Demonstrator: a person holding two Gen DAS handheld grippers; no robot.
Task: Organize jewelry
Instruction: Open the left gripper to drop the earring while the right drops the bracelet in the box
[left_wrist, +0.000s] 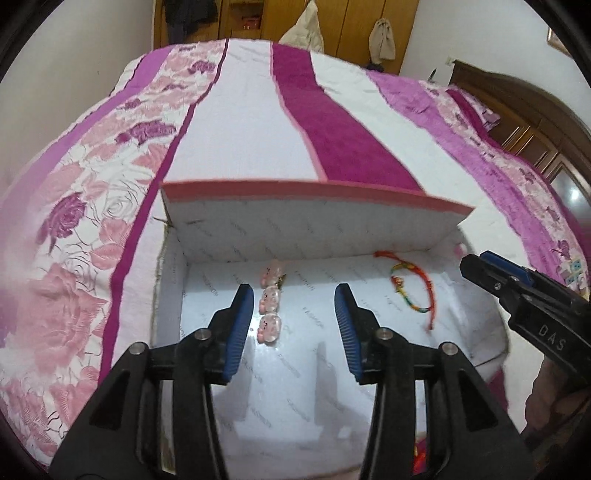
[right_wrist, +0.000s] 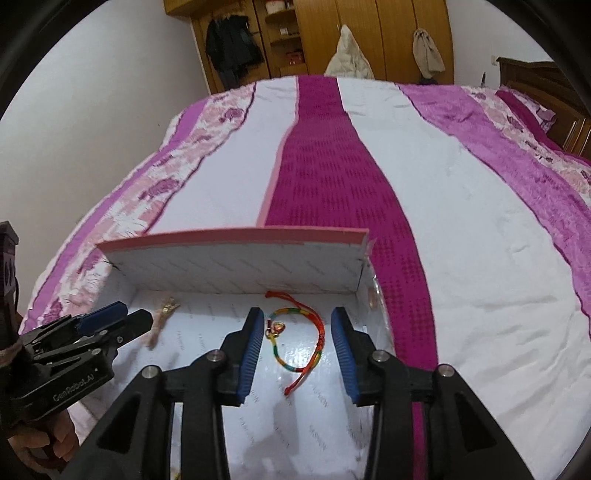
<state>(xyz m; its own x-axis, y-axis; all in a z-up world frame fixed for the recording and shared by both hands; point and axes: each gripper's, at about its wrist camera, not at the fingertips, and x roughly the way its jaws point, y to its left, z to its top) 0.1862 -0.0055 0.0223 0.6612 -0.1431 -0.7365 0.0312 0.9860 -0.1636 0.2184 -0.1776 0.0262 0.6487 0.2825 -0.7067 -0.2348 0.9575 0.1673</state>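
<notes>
Above an open white cardboard box (left_wrist: 207, 240), the left gripper (left_wrist: 293, 328) and right gripper (right_wrist: 297, 350) hang part-open, gripping nothing; pink bead bracelet (left_wrist: 269, 310) and multicoloured woven cord bracelet (right_wrist: 295, 343) lie beneath them.

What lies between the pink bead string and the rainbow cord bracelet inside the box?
Only bare white box floor. In the left wrist view the pink bead string and rainbow cord bracelet lie apart with nothing between them.
</notes>
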